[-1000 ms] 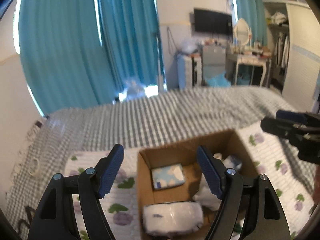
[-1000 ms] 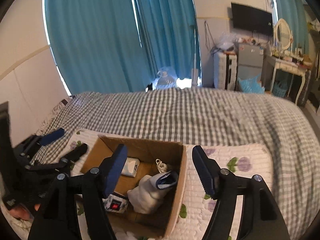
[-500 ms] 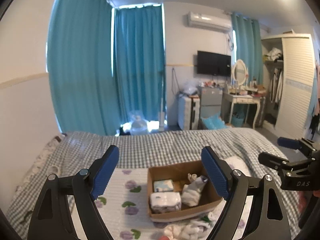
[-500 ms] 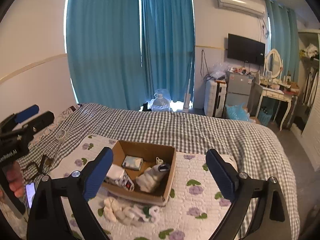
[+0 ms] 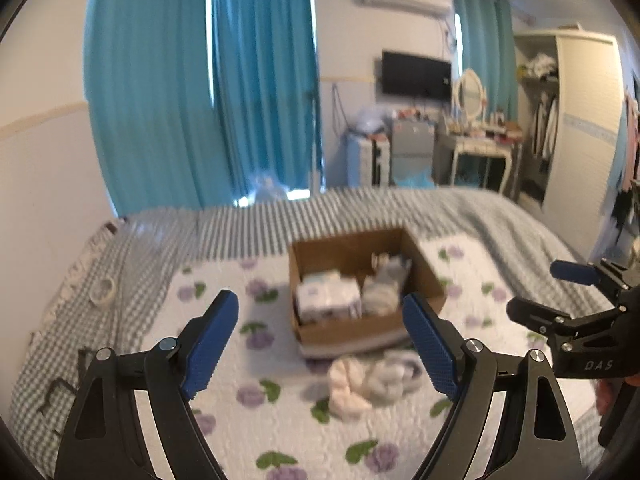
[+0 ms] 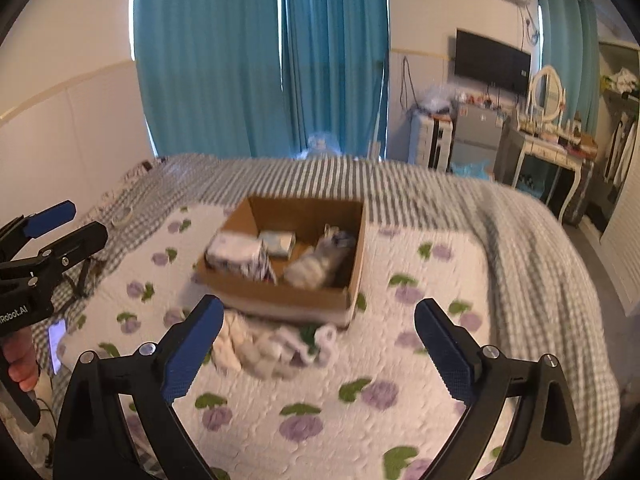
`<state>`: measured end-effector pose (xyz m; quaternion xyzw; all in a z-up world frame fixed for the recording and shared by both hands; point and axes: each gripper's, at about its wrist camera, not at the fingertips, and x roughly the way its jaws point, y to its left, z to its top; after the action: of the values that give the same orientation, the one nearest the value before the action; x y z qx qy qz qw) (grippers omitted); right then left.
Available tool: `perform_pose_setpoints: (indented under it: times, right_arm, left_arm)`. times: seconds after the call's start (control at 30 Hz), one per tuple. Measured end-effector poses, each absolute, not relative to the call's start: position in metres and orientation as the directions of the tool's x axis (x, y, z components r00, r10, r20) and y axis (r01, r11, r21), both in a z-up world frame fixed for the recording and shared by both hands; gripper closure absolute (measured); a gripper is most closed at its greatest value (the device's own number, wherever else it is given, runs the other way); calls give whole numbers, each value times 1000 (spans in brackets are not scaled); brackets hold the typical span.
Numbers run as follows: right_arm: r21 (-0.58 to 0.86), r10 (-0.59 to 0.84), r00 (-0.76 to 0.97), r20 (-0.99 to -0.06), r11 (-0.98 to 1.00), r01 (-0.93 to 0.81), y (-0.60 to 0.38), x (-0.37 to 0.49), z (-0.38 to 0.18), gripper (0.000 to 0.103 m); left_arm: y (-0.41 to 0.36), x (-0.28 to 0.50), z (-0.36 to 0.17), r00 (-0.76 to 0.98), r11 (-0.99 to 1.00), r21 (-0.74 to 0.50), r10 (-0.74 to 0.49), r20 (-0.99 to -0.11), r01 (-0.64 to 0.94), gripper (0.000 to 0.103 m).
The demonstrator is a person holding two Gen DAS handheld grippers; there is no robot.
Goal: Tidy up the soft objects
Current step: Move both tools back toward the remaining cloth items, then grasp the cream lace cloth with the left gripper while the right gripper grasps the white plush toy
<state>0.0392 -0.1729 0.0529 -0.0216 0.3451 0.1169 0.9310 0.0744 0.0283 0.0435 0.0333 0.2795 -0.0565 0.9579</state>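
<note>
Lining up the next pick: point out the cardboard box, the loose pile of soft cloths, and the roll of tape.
cardboard box (image 6: 280, 298): right wrist view, near outer wall.
pile of soft cloths (image 6: 264, 346): right wrist view, middle of the heap.
roll of tape (image 5: 103, 290): left wrist view, its ring.

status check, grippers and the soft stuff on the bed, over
Left gripper open, empty. Right gripper open, empty. Loose socks heaped on quilt beside cardboard box, not yet boxed. Nothing blocking.
</note>
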Motion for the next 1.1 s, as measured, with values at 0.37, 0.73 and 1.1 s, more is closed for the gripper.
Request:
perform_pose_setpoints:
  times: [0.37,0.73,1.1]
  right_arm:
    - [71,209,540,-815,961,-266,-128,69,-68,6]
    - [103,211,396,-894,955,-276,-101,105,-133,22]
    - [135,226,366,-903,957,-258,-102,121,-148,60]
  left_arm:
    - [21,90,-68,674,964,107,-89,-733,243,18]
    - [31,126,-123,561,964,9,-147,-815,265,18]
    - [26,142,-149,464,939,-64,-225,-857,338,18]
